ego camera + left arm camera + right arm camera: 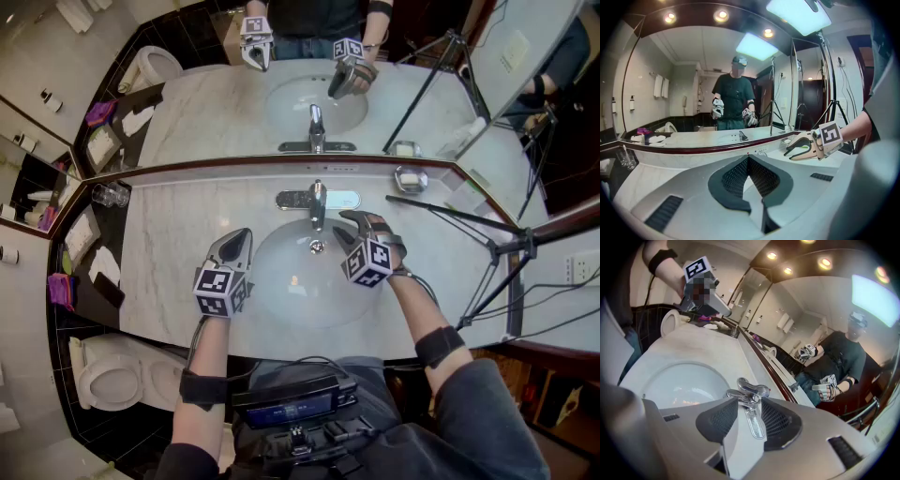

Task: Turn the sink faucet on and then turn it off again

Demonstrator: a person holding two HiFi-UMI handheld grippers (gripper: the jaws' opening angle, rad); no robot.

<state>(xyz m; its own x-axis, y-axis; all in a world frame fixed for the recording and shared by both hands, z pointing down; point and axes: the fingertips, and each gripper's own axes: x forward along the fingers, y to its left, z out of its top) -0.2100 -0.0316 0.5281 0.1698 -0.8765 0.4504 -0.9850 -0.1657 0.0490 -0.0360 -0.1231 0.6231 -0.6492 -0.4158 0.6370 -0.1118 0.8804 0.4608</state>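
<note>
The chrome faucet stands at the back of the white sink basin, with its lever on top and its spout over the drain. I see no water stream. My right gripper hovers just right of the spout with its tips toward the faucet. In the right gripper view the faucet sits just ahead of the right gripper, whose jaws stand open with nothing pressed between them. My left gripper is shut and empty over the basin's left rim. In its own view the left gripper faces the mirror, with the right gripper off to the right.
A wide mirror runs behind the marble counter. A soap dish sits at the back right and a glass at the back left. A tripod stands to the right, a toilet lower left.
</note>
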